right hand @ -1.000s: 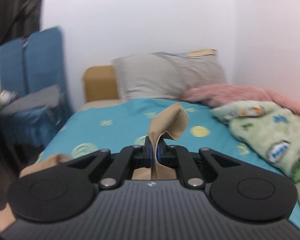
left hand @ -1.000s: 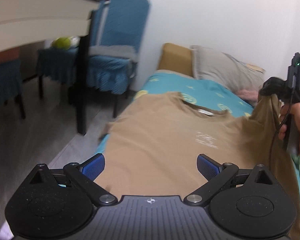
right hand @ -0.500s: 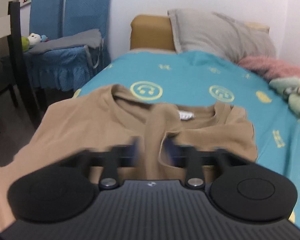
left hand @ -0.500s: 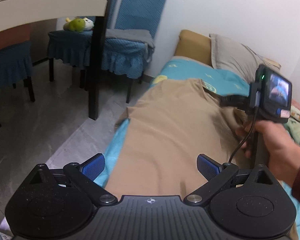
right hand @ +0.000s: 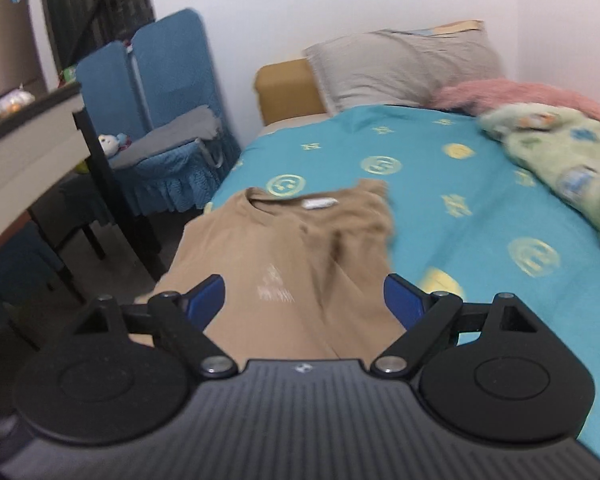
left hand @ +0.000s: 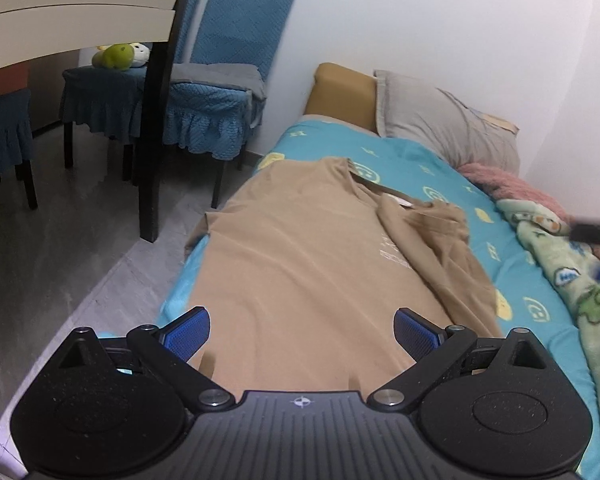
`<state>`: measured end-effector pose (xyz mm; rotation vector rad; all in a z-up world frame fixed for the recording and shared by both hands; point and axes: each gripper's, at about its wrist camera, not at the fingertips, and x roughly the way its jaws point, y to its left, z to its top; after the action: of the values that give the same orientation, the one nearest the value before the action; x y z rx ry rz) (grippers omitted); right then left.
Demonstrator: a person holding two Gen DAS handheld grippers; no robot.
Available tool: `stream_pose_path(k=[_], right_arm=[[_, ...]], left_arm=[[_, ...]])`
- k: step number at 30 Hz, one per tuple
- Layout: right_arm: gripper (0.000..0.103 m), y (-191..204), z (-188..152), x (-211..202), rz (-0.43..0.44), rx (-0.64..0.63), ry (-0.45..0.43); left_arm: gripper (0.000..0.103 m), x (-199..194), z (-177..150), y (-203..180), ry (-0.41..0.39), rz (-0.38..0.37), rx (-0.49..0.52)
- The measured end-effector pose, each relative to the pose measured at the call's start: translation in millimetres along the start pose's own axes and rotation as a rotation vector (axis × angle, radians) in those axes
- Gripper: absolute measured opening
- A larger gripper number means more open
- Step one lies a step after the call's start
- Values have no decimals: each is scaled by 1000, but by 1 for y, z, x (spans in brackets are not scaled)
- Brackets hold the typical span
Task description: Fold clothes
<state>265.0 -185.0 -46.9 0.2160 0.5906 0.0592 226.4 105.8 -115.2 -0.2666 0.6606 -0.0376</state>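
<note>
T-shirt [left hand: 300, 256] lies on teal bedsheet [right hand: 480, 208] beside blue chairs [left hand: 228, 60]; both claws released.

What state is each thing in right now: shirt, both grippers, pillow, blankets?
Tan T-shirt: lying front up on the bed, its right side folded in over the chest, the other side unfolded.
Left gripper: open, nothing between its pads.
Right gripper: open, nothing held.
Grey pillow: propped at the head of the bed.
Green blanket: bunched along the wall side.
Pink blanket: bunched beside the pillow.
</note>
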Motion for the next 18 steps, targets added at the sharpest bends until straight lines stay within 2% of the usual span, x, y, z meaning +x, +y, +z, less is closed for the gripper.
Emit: stream_pose_path(k=[4, 8, 11, 12, 14, 16, 18], right_arm=[[88, -36, -36, -71, 4, 97, -17], [88, -69, -53, -107, -71, 166, -60], [88, -89, -48, -122, -110, 178, -136], [88, -95, -47, -125, -123, 188, -164], [88, -107, -46, -128, -150, 207, -207], [88, -120, -45, -123, -174, 220, -203], [88, -131, -46, -121, -186, 238, -188]], left_arm=[[100, -16, -9, -19, 23, -36, 63], [99, -29, -27, -50, 69, -93, 174], [95, -31, -40, -76, 141, -170, 194], [89, -31, -43, -86, 166, -193, 190], [84, -34, -50, -109, 199, -245, 201], [83, -38, -59, -132, 220, -289, 223], [76, -39, -72, -157, 258, -333, 233]])
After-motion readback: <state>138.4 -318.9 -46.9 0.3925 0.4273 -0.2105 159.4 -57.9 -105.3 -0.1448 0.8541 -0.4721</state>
